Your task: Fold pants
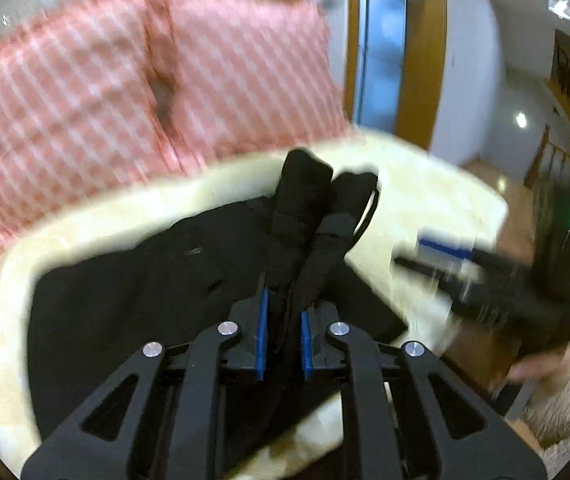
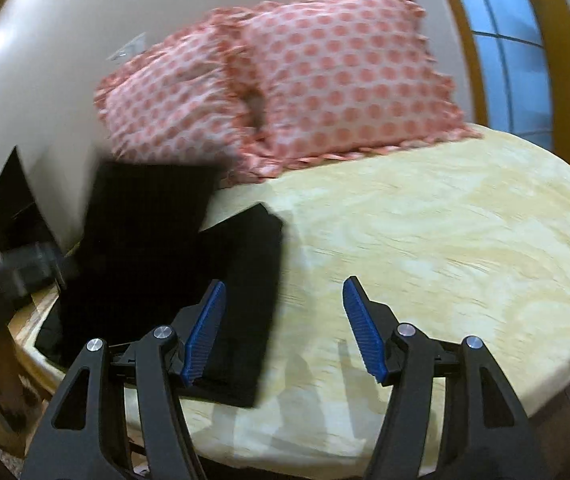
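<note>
Black pants (image 1: 133, 280) lie on a pale yellow bed cover (image 1: 425, 200). My left gripper (image 1: 283, 312) is shut on a bunched part of the pants, and two rolled cuffs or legs (image 1: 317, 188) stick up past its blue pads. In the right wrist view the pants (image 2: 157, 264) lie at the left of the bed cover (image 2: 425, 232), with one part lifted up. My right gripper (image 2: 283, 300) is open and empty above the bed, just right of the pants' edge. It also shows, blurred, in the left wrist view (image 1: 465, 264).
Two pink-and-white patterned pillows (image 2: 305, 80) lean against the wall at the head of the bed. A wood-framed window (image 2: 505, 40) is at the right. The left hand-held gripper (image 2: 13, 272) shows blurred at the left edge. A wooden floor (image 1: 485, 184) lies beyond the bed.
</note>
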Demonstrator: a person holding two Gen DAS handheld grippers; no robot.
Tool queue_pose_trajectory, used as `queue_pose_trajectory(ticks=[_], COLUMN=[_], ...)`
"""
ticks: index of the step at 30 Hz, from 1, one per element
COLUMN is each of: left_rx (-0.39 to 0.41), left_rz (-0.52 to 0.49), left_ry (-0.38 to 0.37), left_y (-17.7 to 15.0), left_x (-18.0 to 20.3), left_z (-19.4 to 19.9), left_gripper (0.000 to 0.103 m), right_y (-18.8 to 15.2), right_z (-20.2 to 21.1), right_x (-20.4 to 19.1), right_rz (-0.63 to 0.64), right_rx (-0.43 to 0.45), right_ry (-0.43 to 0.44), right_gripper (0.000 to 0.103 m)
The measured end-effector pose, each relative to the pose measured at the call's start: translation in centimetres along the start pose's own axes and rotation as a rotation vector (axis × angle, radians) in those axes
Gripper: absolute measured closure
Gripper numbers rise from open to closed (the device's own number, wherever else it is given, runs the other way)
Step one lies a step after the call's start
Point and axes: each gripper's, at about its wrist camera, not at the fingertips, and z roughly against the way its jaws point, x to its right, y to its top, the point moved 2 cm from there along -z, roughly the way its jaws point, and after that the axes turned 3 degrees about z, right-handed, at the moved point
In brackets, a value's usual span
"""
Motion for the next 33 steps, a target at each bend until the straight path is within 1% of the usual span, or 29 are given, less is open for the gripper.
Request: queue_pose_trajectory(ticks=[1, 2, 4, 7, 8, 10, 11, 12, 13, 14, 15, 16, 17, 18, 19, 20, 21, 22, 24, 25, 26, 27, 28, 29, 30, 31, 32, 33], left_rx=[-0.032, -0.032, 0.011, 0.064, 0.056, -0.009, -0.047, -0.069, -0.042, -0.03, -0.024, -0.006, 0.03, 0.082, 0.147, 0.195, 0.248, 0.249, 0.212, 0.186, 0.163, 0.128, 0.089, 0.059, 0.031, 0.052, 0.074, 0.076], left_rz=[0.03, 0.033, 0.002, 0.032, 0.015, -0.051, -0.08, -0.104, -0.123, -0.12, -0.096, -0.058, -0.004, 0.048, 0.102, 0.139, 0.192, 0.216, 0.272, 0.292, 0.305, 0.317, 0.334, 0.349, 0.367, 0.356, 0.333, 0.307], left_ry=[-0.027, -0.027, 0.004, -0.017, -0.011, 0.006, 0.011, 0.013, 0.014, -0.016, -0.059, -0.116, -0.178, -0.2, -0.177, -0.136, -0.045, 0.004, 0.114, 0.152, 0.179, 0.199, 0.207, 0.203, 0.178, 0.171, 0.176, 0.187], left_y=[-0.7, -0.9, -0.8, -0.2, -0.5, -1.9, -2.8, -3.9, -4.2, -4.2, -4.1, -3.9, -3.5, -3.2, -2.9, -2.6, -2.5, -2.5, -3.1, -3.6, -4.1, -4.8, -5.4, -5.9, -6.8, -7.3, -7.7, -7.9], left_x=[-0.2, -0.3, 0.1, 0.6, 1.1, 2.4, 2.9, 3.4, 3.8, 3.8, 3.4, 2.7, 1.6, 0.3, -1.3, -2.4, -4.6, -5.7, -8.4, -9.4, -10.0, -10.6, -11.1, -11.5, -11.8, -11.8, -11.6, -11.4], left_z=[-0.6, -0.6, 0.3, 2.1, 2.0, 0.5, -0.4, -1.0, -0.7, 0.0, 0.8, 1.8, 3.3, 4.8, 6.3, 7.1, 8.1, 8.2, 7.6, 7.1, 6.7, 6.0, 5.2, 4.7, 4.2, 4.2, 4.5, 4.3], left_gripper=[0.091, 0.091, 0.091, 0.091, 0.091, 0.09, 0.088, 0.084, 0.083, 0.076, 0.069, 0.065, 0.052, 0.03, 0.019, 0.007, 0.006, 0.006, 0.006, 0.006, 0.006, 0.005, 0.004, 0.003, 0.003, 0.003, 0.002, 0.002], right_y=[-0.2, -0.2, -0.2, -0.1, 0.1, 0.4, 0.6, 0.9, 1.3, 1.9, 2.2, 2.7, 3.1, 3.4, 3.6, 3.6, 3.5, 3.2, 2.7, 2.4, 2.1, 1.6, 1.0, 0.4, -0.5, -0.7, -0.6, -0.1], right_z=[0.2, 0.2, 0.1, 0.0, 0.0, 0.2, 0.3, 0.4, 0.6, 0.9, 1.1, 1.4, 1.6, 1.6, 1.5, 1.3, 1.1, 0.6, 0.0, -0.5, -0.9, -1.5, -2.3, -3.3, -4.3, -4.0, -3.8, -3.6], right_x=[0.5, 1.0, 1.9, 2.5, 2.5, 2.4, 2.4, 2.4, 2.2, 1.8, 1.5, 0.8, 0.2, -0.6, -1.7, -2.8, -3.9, -5.3, -6.9, -7.7, -8.1, -8.3, -8.3, -8.0, -7.4, -7.3, -7.4, -7.2], right_rz=[-0.007, -0.015, -0.031, -0.053, -0.054, -0.055, -0.059, -0.064, -0.065, -0.06, -0.051, -0.031, -0.013, 0.006, 0.035, 0.062, 0.088, 0.12, 0.15, 0.169, 0.181, 0.196, 0.204, 0.205, 0.207, 0.23, 0.249, 0.234], right_rx=[-0.002, -0.003, -0.006, 0.0, 0.007, 0.022, 0.03, 0.041, 0.056, 0.074, 0.087, 0.106, 0.116, 0.121, 0.112, 0.099, 0.087, 0.068, 0.041, 0.021, 0.006, -0.025, -0.072, -0.131, -0.207, -0.187, -0.209, -0.224], right_ry=[-0.014, -0.027, -0.043, -0.048, -0.05, -0.056, -0.056, -0.054, -0.048, -0.039, -0.031, -0.013, 0.008, 0.036, 0.082, 0.123, 0.161, 0.218, 0.27, 0.286, 0.286, 0.272, 0.246, 0.213, 0.19, 0.201, 0.203, 0.215], right_gripper=[0.04, 0.04, 0.04, 0.04, 0.04, 0.04, 0.04, 0.04, 0.04, 0.04, 0.04, 0.04, 0.04, 0.04, 0.04, 0.04, 0.039, 0.039, 0.038, 0.038, 0.034, 0.032, 0.032, 0.032, 0.032, 0.032, 0.032, 0.032])
